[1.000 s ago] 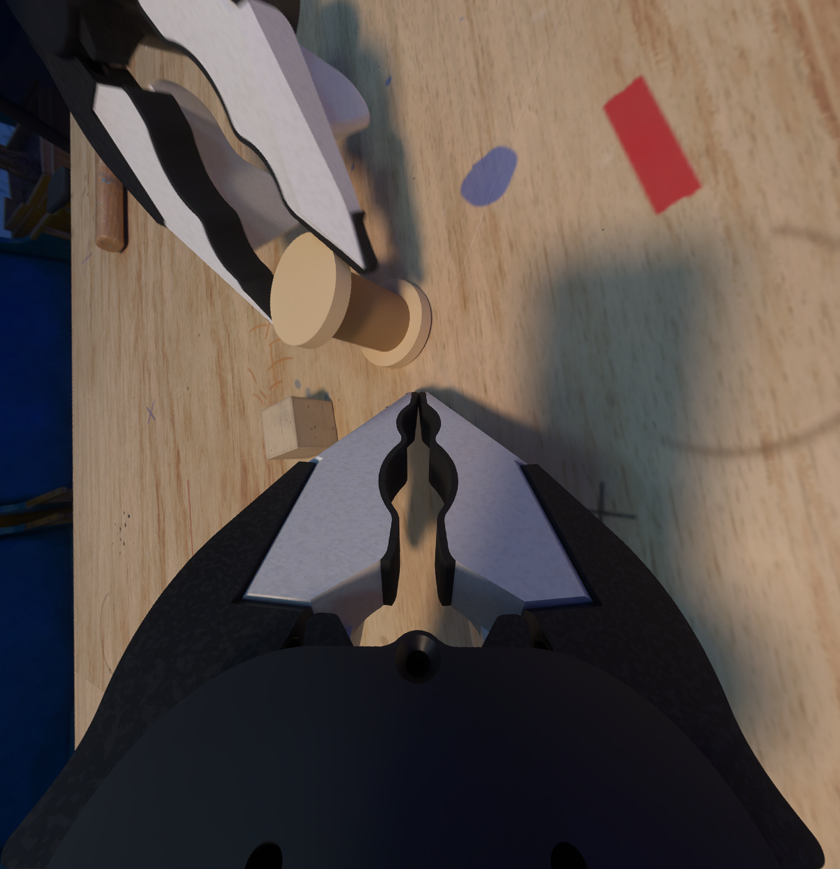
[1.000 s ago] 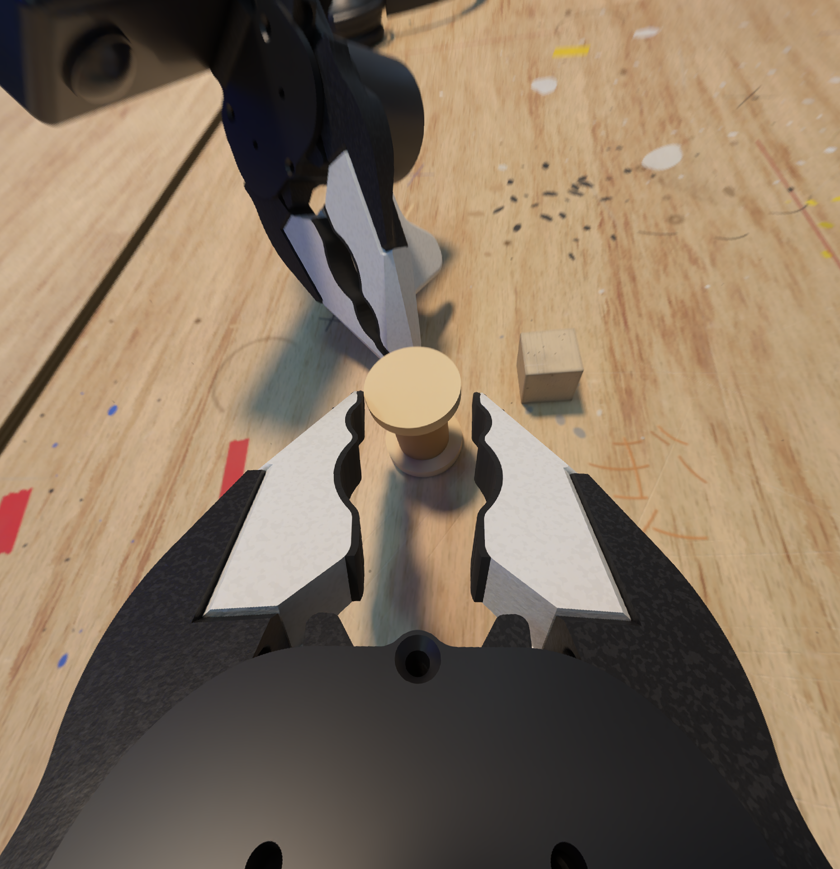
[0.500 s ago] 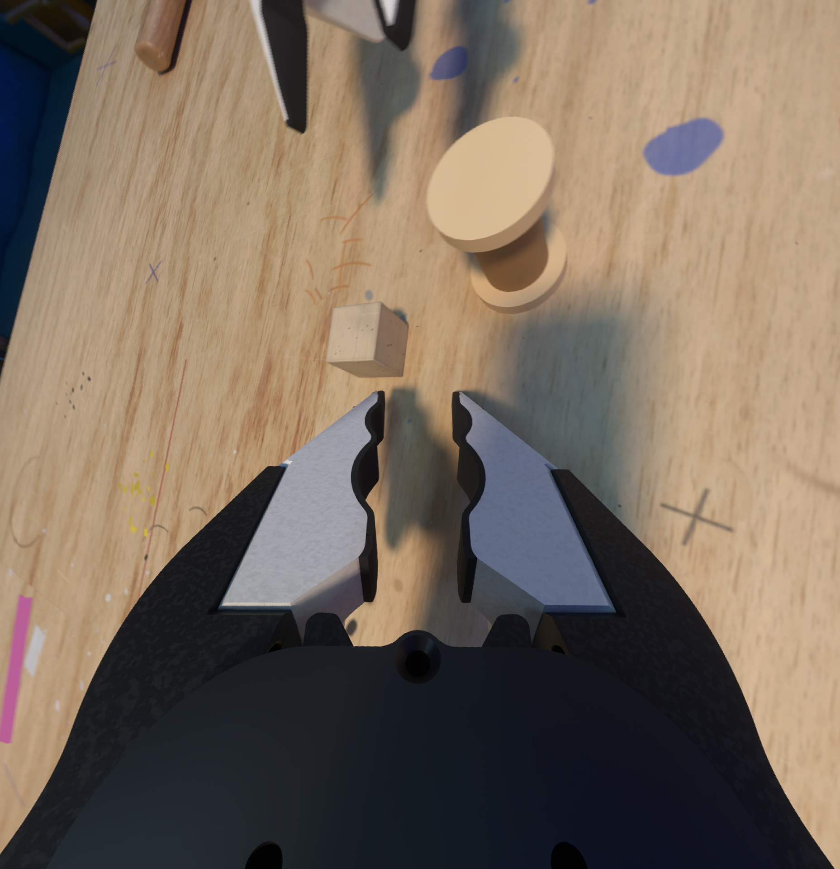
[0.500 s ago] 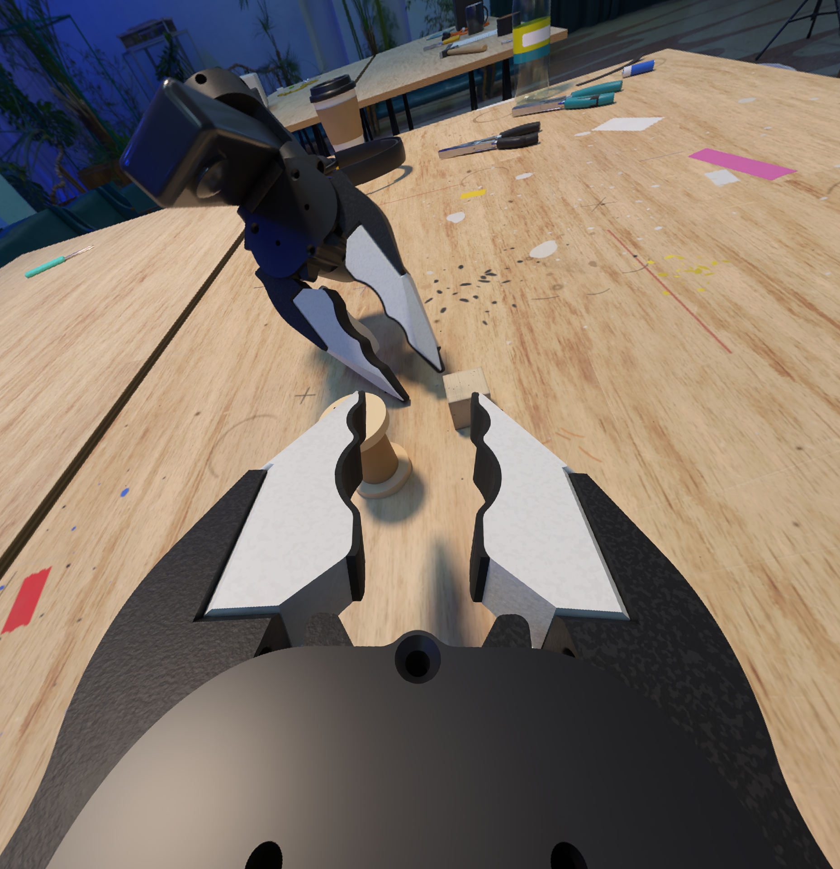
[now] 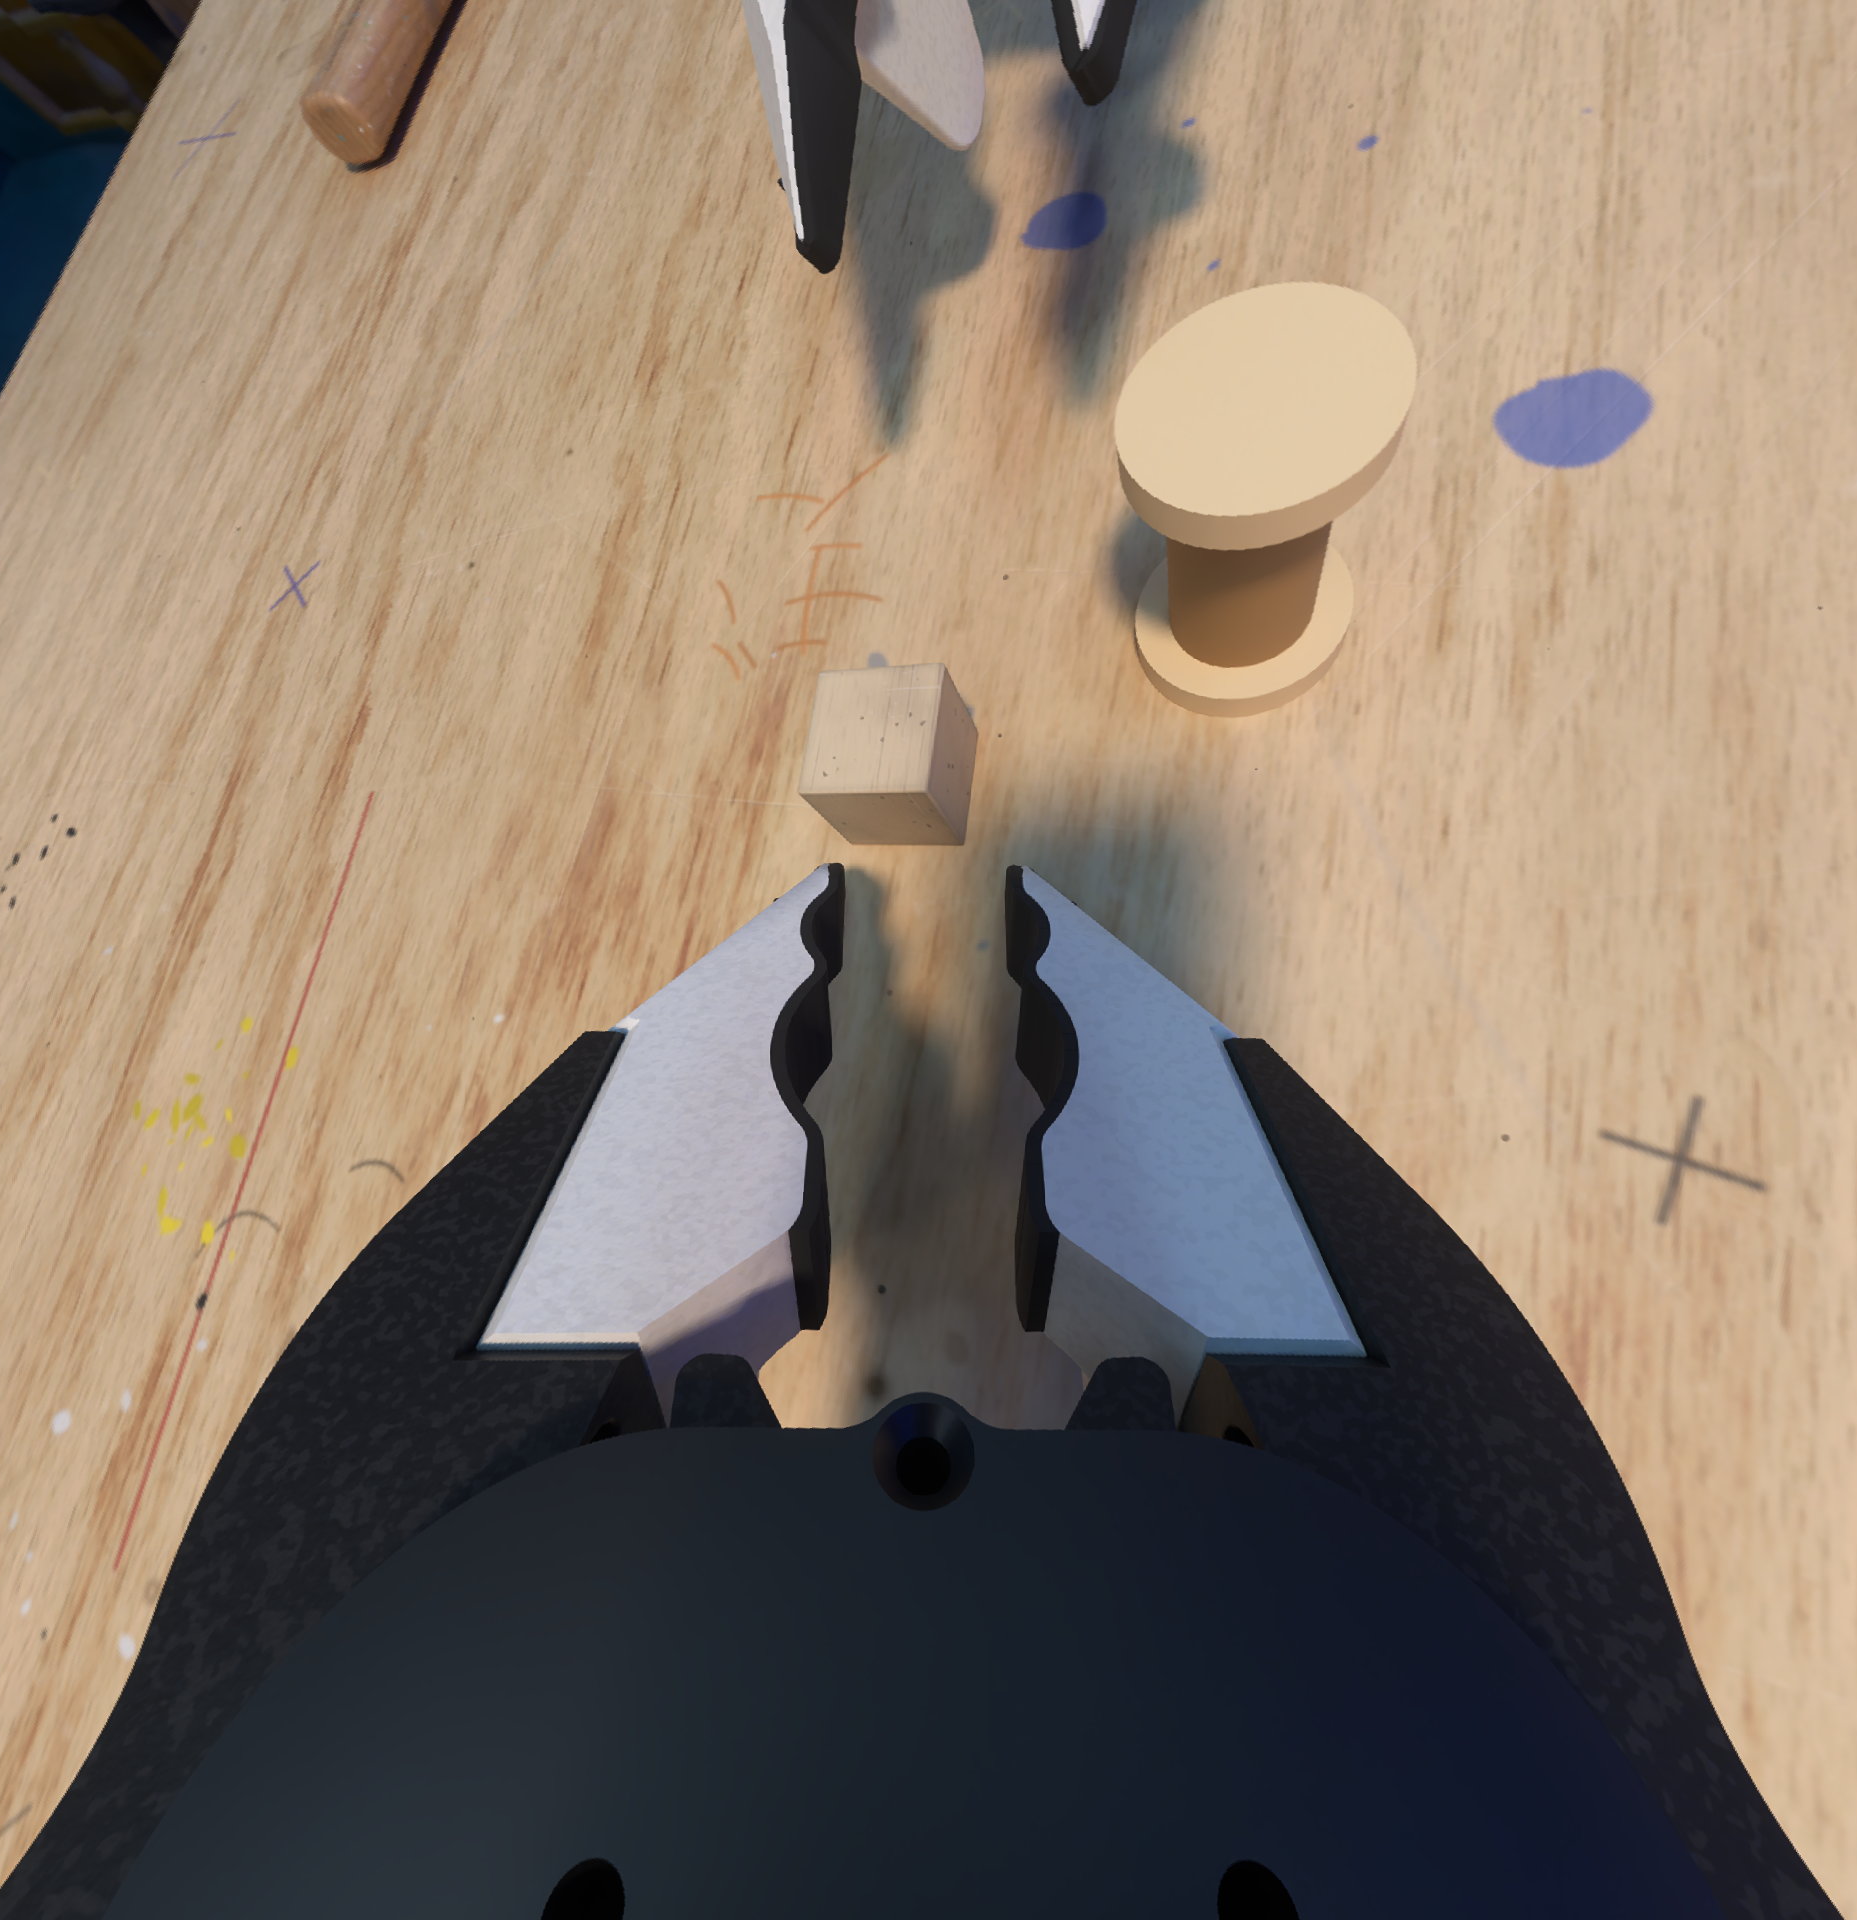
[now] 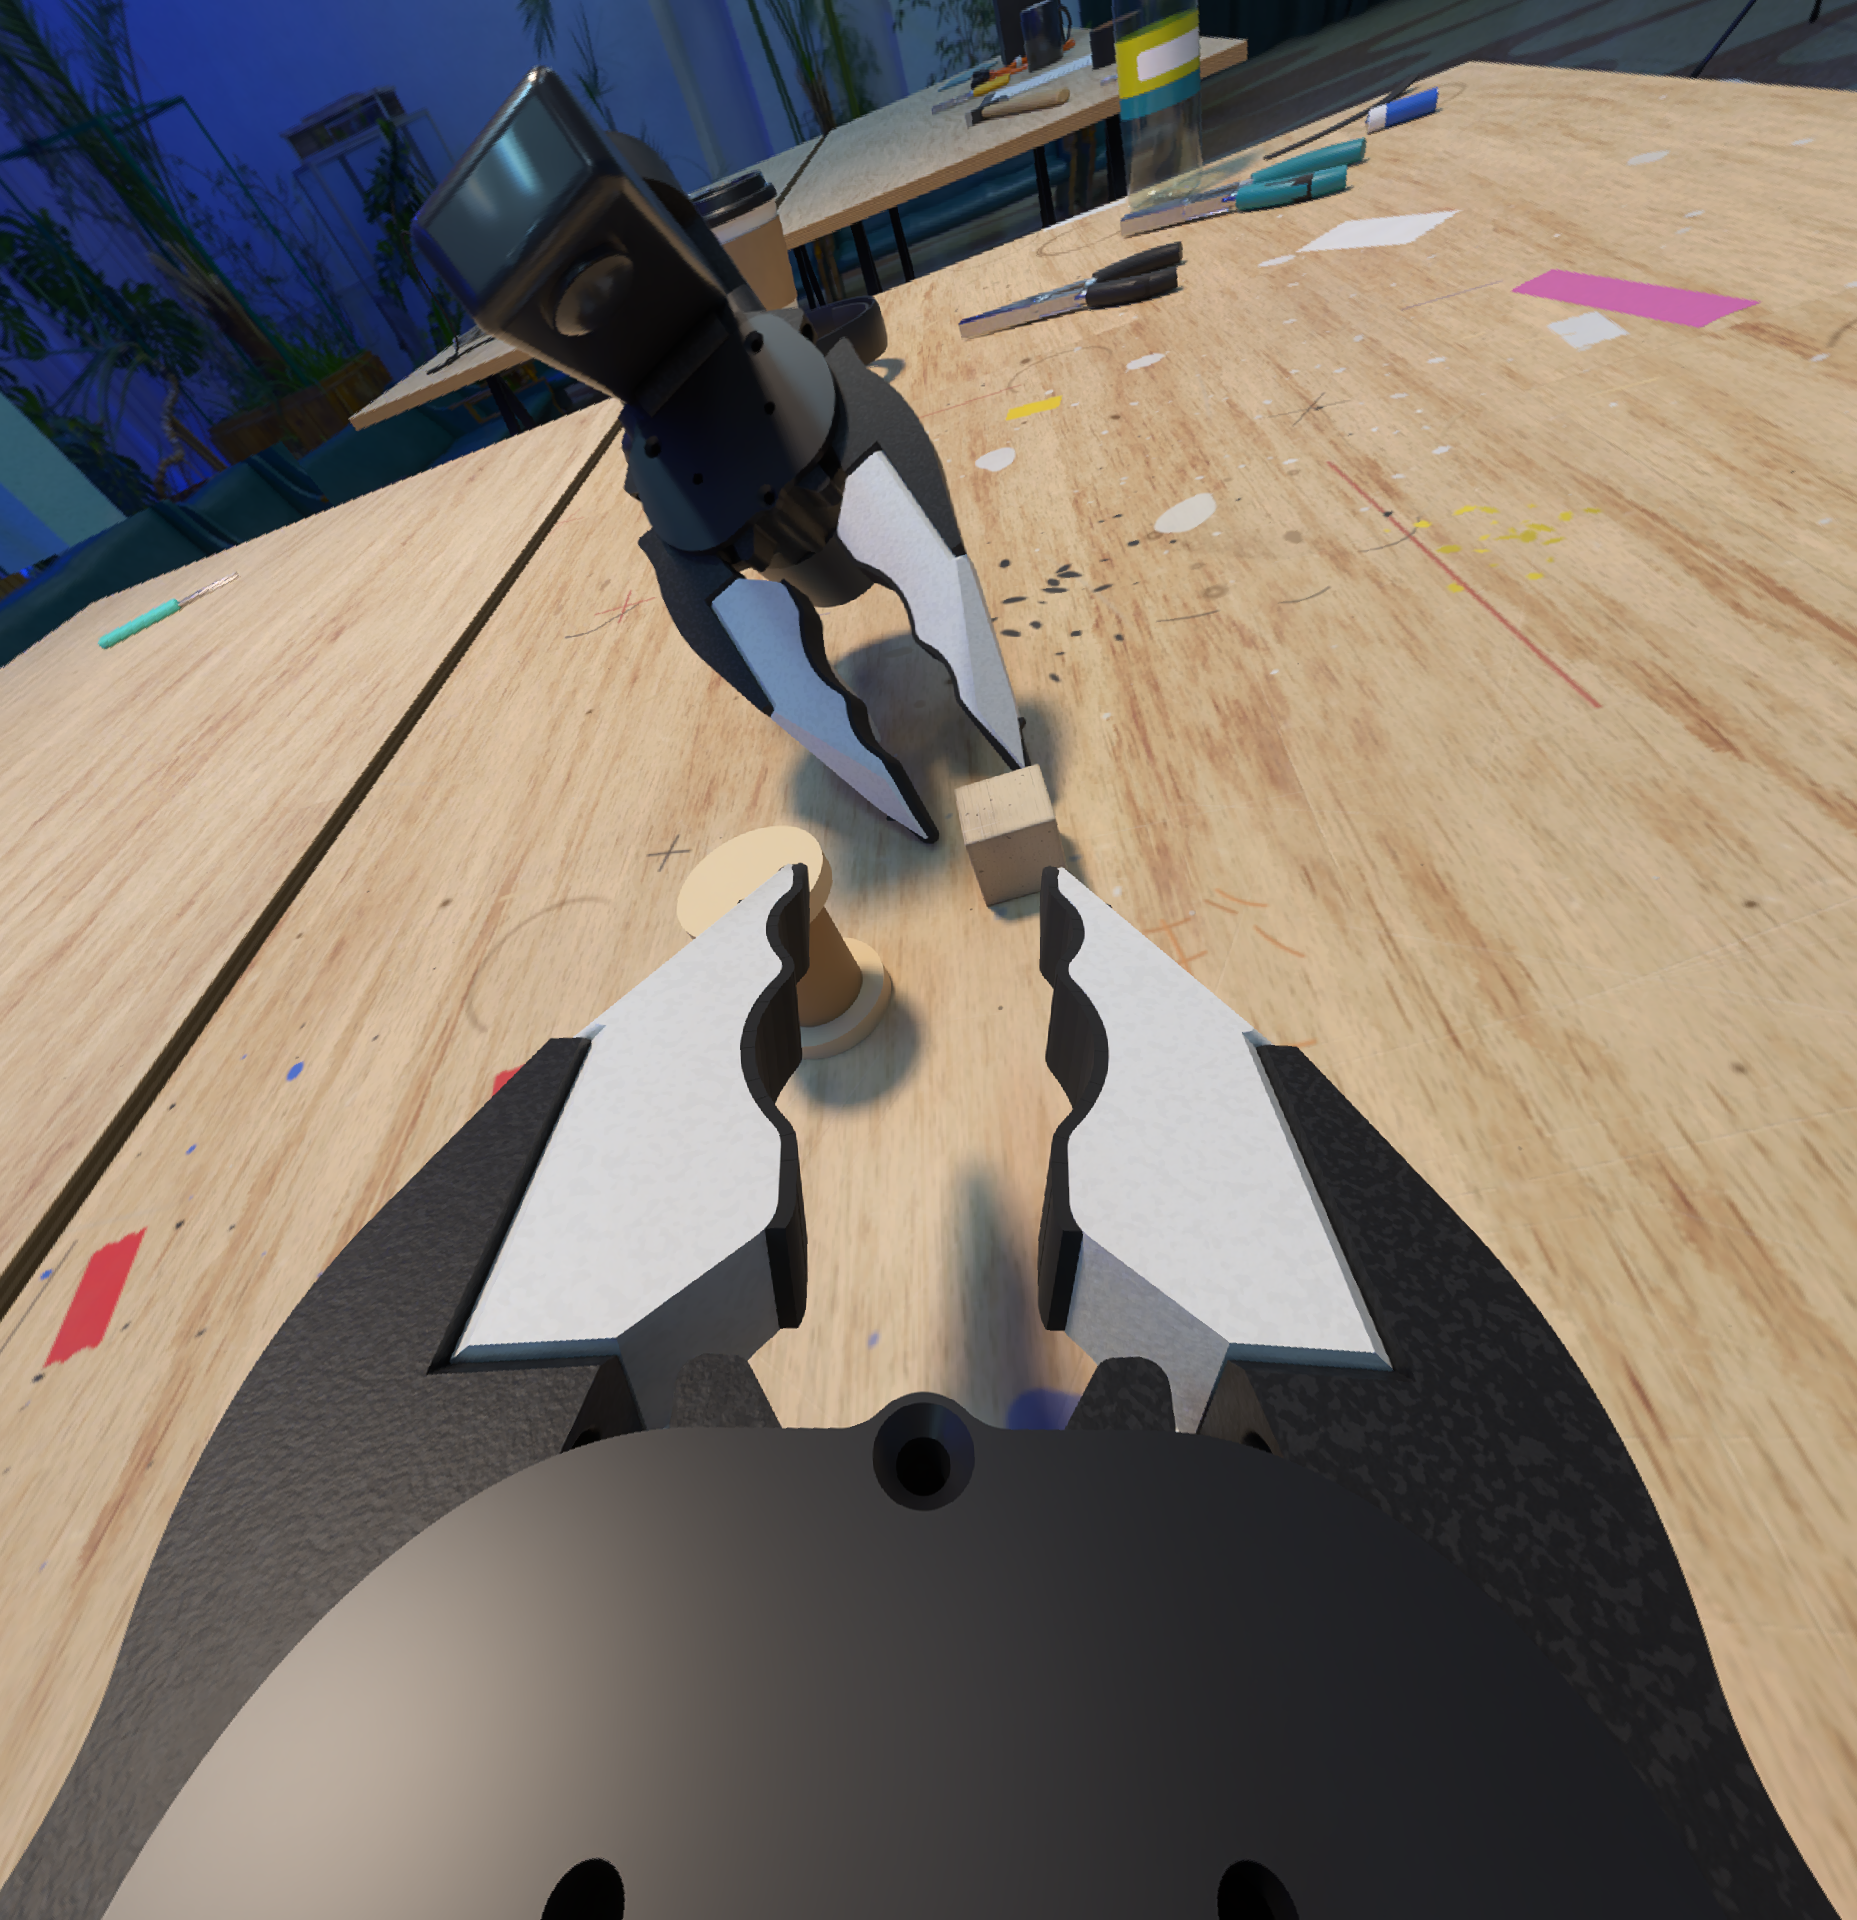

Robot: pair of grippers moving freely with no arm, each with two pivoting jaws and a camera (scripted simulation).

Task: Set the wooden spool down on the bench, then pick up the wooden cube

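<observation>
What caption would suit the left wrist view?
Open left gripper approaches the wooden cube; the wooden spool stands upright on the bench.

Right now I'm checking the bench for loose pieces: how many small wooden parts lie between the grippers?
2: the wooden cube, just ahead of the left gripper, and the wooden spool, upright beside it. Others may be hidden.

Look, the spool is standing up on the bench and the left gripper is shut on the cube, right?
Not quite. The spool does stand upright on the bench, but the left gripper is open, its fingertips just short of the cube. The left wrist view shows the gap.
</observation>
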